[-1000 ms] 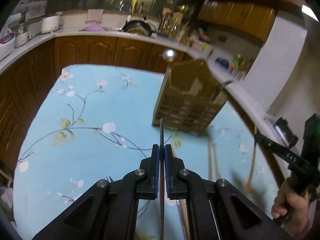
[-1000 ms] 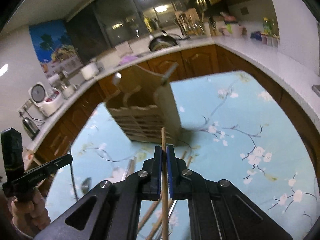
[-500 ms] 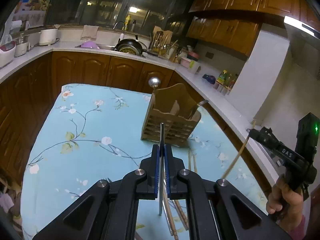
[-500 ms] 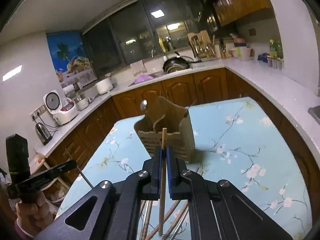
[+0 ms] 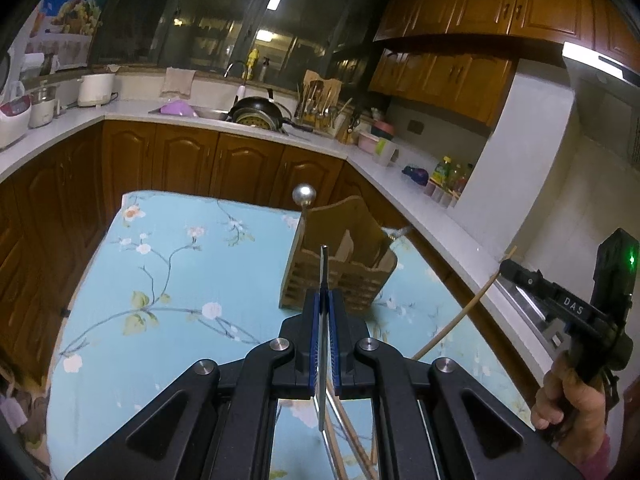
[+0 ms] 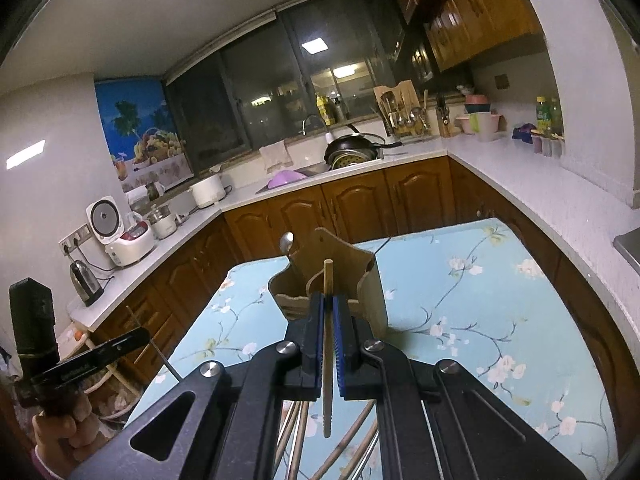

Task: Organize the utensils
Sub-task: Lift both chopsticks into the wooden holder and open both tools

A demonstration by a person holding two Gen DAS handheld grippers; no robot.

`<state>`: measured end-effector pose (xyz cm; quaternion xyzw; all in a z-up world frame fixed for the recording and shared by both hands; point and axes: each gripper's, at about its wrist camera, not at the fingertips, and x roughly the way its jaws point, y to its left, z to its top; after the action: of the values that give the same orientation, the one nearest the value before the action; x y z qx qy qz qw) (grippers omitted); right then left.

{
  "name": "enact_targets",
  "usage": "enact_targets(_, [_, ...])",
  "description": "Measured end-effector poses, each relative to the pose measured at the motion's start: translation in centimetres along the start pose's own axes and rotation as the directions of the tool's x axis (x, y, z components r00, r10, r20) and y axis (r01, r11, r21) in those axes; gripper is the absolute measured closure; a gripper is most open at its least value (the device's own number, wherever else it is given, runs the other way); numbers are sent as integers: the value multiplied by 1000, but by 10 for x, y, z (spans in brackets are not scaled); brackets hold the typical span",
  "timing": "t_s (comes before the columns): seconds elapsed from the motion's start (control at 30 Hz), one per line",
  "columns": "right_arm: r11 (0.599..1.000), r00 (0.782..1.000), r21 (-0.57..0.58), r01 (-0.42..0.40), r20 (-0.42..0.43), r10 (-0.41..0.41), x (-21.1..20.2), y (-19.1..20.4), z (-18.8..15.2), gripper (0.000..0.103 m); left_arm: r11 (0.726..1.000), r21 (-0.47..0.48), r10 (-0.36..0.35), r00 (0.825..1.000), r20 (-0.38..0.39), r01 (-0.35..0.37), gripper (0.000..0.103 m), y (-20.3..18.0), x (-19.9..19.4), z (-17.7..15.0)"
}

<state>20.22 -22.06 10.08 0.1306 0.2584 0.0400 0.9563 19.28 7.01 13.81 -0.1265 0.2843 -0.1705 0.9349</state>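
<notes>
My left gripper (image 5: 323,295) is shut on a thin metal utensil (image 5: 323,272) that stands upright between the blue pads. Beyond it on the floral tablecloth stands a wooden utensil holder (image 5: 348,276) with a round-ended spoon (image 5: 304,195) in its left side. My right gripper (image 6: 328,301) is shut on a wooden chopstick (image 6: 327,280), and the holder (image 6: 372,292) sits just behind its tip. Each gripper shows in the other's view: the right gripper (image 5: 507,267) with its chopstick (image 5: 460,318), the left gripper (image 6: 142,334) with its metal utensil (image 6: 164,360).
Several loose chopsticks and metal utensils (image 6: 300,432) lie on the table beneath both grippers. The blue floral table (image 5: 160,280) stretches out to the left of the holder. Wooden cabinets and a white counter (image 5: 420,200) with a pan, jars and appliances ring the table.
Both grippers have risen above the table with their utensils still clamped. The holder now sits lower and further off in both views, and the loose utensils lie well below.
</notes>
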Motion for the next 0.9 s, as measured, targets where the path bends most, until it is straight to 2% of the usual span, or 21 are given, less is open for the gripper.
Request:
enact_targets(0.27, [1000,998,8,6,66,-6,3,-3,25,98,1000,16,-6,998,64,5,100,-2,14,25])
enact_targets(0.53, [1000,987,18,13,157,-16,18,-7,70,98,999,51,-8,986,164,-1,100,-7,43,65])
enact_targets(0.7, [999,979,23,27,200,-31,35,-10,95,98,998,61,1,973,232,-16,100,-7,71,87])
enact_targets(0.9, [998,975,18,64,213,-66,64,-16,100,98,999,34,24,968,250,-33,100,-2,127,81])
